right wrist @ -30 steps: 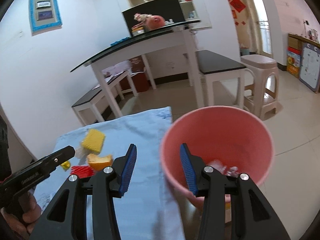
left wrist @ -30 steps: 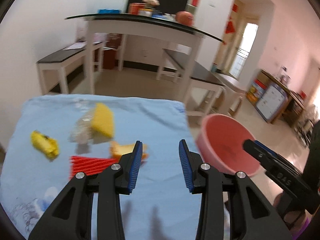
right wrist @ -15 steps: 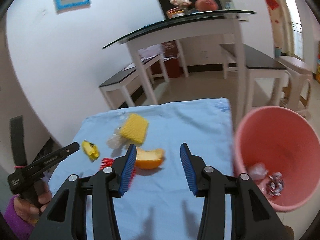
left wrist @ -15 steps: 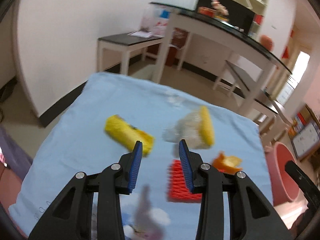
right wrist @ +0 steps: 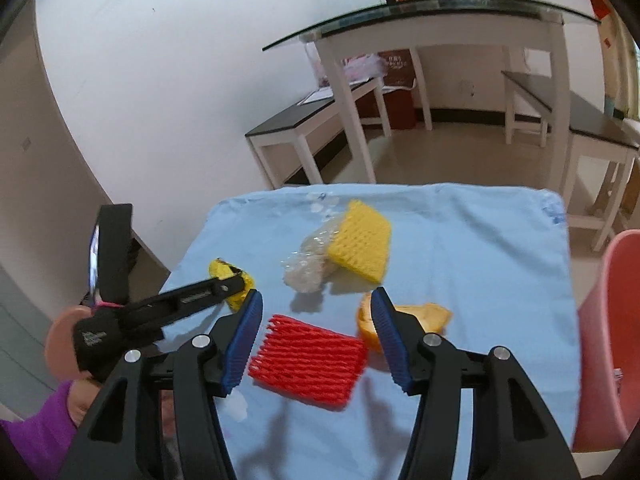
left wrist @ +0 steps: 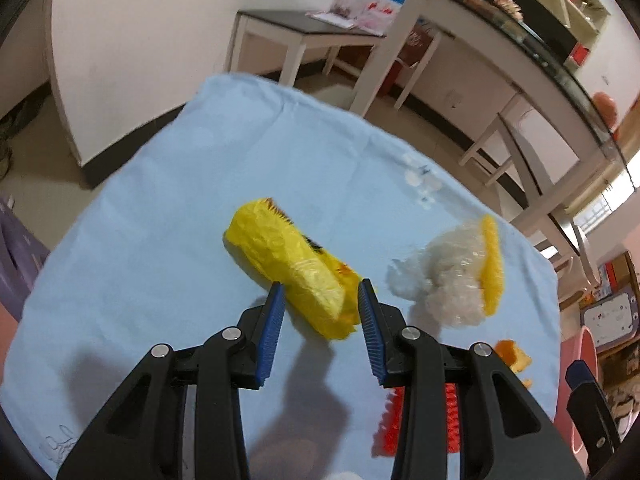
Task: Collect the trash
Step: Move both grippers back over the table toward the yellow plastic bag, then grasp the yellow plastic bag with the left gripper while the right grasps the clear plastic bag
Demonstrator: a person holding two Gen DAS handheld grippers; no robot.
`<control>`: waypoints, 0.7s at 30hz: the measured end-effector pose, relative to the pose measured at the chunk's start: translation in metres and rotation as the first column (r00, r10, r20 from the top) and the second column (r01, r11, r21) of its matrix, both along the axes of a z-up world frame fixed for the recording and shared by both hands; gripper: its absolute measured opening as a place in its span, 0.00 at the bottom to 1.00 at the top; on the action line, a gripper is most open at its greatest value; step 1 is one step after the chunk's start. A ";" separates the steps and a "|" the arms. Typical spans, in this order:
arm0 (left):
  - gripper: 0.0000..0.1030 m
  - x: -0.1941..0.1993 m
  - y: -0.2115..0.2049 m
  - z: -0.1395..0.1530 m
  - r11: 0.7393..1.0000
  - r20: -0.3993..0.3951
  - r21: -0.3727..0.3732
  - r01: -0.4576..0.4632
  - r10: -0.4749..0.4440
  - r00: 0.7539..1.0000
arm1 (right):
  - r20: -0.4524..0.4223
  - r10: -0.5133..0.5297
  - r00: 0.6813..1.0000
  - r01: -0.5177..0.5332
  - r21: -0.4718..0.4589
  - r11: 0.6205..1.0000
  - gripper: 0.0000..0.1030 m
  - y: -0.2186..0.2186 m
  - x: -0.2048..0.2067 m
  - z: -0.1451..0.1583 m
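A crumpled yellow wrapper [left wrist: 294, 264] lies on the blue cloth [left wrist: 160, 240]. My left gripper [left wrist: 321, 285] is open, and the wrapper's near end sits between its tips. Beside it are clear plastic [left wrist: 444, 280] and a yellow foam net [left wrist: 492, 268]. In the right wrist view, a red foam net [right wrist: 308, 360] lies flat between the fingers of my right gripper [right wrist: 317, 294]. Its jaws are opening and its pads stand clear of the net. An orange peel [right wrist: 404, 320] lies behind its right finger. The pink bucket [right wrist: 608, 340] stands off the table's right edge.
A hand in a purple sleeve [right wrist: 40, 432] holds the left gripper at the table's left side. White benches [right wrist: 312, 120] and a glass-topped table [right wrist: 432, 16] stand beyond the far edge. The cloth's near right part [right wrist: 500, 360] is bare.
Both grippers swung left from the pink bucket to the table. The left one dropped over the yellow wrapper. The right one came over the red net and its jaws spread wider.
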State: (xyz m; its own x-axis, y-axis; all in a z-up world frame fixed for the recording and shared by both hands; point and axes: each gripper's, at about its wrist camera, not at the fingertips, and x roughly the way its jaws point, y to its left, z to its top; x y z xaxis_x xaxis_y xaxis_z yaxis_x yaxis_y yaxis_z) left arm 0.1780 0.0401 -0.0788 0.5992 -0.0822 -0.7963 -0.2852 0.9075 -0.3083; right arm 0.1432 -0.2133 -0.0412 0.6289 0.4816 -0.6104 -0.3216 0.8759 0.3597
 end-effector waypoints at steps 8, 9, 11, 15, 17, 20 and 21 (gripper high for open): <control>0.06 -0.009 0.013 0.000 0.999 0.028 0.012 0.038 -0.038 0.999 | -0.116 -0.002 0.993 0.009 0.064 0.998 0.54 0.027 0.030 -0.020; 0.06 -0.010 0.015 0.002 0.999 0.038 0.016 0.043 -0.043 0.998 | -0.131 -0.006 0.991 0.016 0.070 0.997 0.54 0.031 0.035 -0.022; 0.06 -0.015 0.017 0.006 0.998 0.054 0.022 0.052 -0.053 0.997 | -0.156 -0.017 0.988 0.029 0.075 0.997 0.54 0.036 0.044 -0.026; 0.06 -0.027 0.027 0.014 0.998 0.079 0.018 0.060 -0.061 0.995 | -0.232 -0.048 0.972 0.074 0.108 0.991 0.54 0.044 0.060 -0.038; 0.06 -0.031 0.031 0.017 0.998 0.085 0.009 0.064 -0.064 0.994 | -0.242 -0.057 0.969 0.085 0.109 0.990 0.54 0.048 0.066 -0.041; 0.06 -0.039 0.036 0.020 0.998 0.085 0.001 0.068 -0.068 0.994 | -0.244 -0.093 0.965 0.118 0.090 0.989 0.53 0.051 0.074 -0.046; 0.06 -0.041 0.036 0.021 0.998 0.084 0.002 0.070 -0.070 0.994 | -0.250 -0.096 0.964 0.122 0.090 0.988 0.51 0.052 0.076 -0.048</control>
